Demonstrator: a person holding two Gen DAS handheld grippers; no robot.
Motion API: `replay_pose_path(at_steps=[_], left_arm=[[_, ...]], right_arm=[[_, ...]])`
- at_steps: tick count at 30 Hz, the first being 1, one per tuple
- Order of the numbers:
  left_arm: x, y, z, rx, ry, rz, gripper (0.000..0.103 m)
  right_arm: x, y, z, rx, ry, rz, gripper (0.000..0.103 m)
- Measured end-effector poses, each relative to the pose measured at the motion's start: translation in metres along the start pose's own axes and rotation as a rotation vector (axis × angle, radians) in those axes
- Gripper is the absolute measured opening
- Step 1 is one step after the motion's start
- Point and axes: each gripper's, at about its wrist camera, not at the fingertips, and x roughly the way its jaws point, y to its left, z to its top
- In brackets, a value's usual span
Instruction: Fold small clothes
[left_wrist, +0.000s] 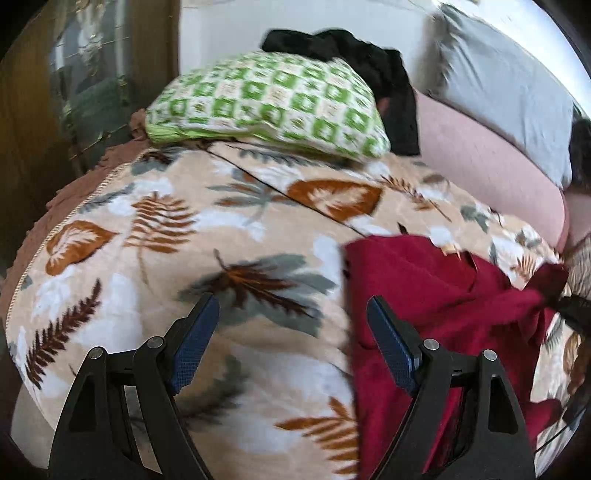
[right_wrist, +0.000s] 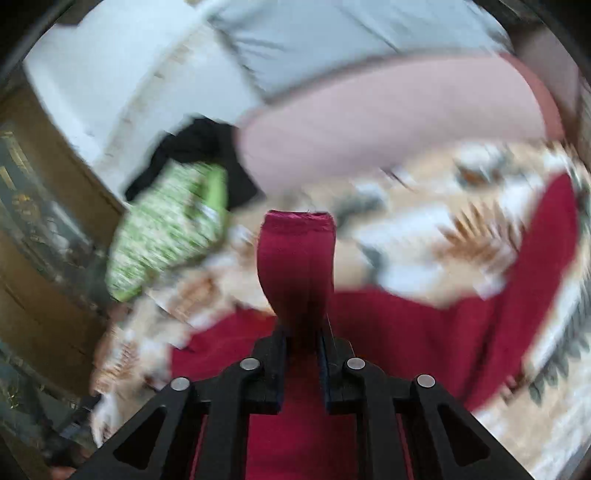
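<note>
1. Progress: early. The dark red soft-fabric garment lay rumpled and mostly spread on the leaf-print beige fleece blanket covering the bed; no neat fold was visible, so most of the folding looked left to do.
2. Right gripper: jaws were together, clamped on a bunched strip of the red garment. That strip stood up out of the jaws with a hemmed end at the top. The rest of the cloth trailed below and to the right of the gripper.
3. Left gripper: jaws were wide apart, holding nothing. It hung over the blanket, with its right-hand finger above the garment's left edge.
4. Orientation: in the left wrist view the garment's long axis ran from near the camera away toward the right, where the cloth pulled into a narrow gathered point. Which end was the neck or waist could not be told; both views were motion-blurred.
5. Judgement: a lifting or fold-over step seemed under way, with flattening and further folds still needed.
6. Other: a green-and-white checked pillow, a black bundle of cloth and a pink bolster cushion sat at the head of the bed, well apart from the garment.
</note>
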Motion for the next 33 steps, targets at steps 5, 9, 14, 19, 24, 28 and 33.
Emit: replay_pose_path(at_steps=[5, 9, 14, 19, 24, 28, 33], left_arm=[[0.019, -0.025, -0.010, 0.055, 0.034, -0.010, 0.083], [0.041, -0.036, -0.024, 0.073, 0.092, -0.007, 0.083], [0.065, -0.040, -0.041, 0.097, 0.154, 0.022, 0.082], [0.074, -0.039, -0.044, 0.071, 0.171, 0.005, 0.082], [0.077, -0.041, -0.042, 0.082, 0.173, -0.015, 0.083], [0.075, -0.039, -0.037, 0.080, 0.154, -0.015, 0.082], [0.080, -0.044, -0.034, 0.087, 0.160, -0.004, 0.082]], right_arm=[[-0.046, -0.043, -0.021, 0.008, -0.070, -0.165, 0.049], [-0.061, -0.014, -0.010, -0.050, -0.105, -0.070, 0.049], [0.015, 0.092, -0.017, -0.369, 0.037, 0.163, 0.049], [0.091, 0.162, -0.039, -0.583, 0.144, 0.206, 0.049], [0.136, 0.190, -0.056, -0.759, 0.178, 0.173, 0.037], [0.143, 0.198, -0.051, -0.745, 0.176, 0.169, 0.004], [0.146, 0.208, -0.029, -0.601, 0.090, 0.197, 0.000]])
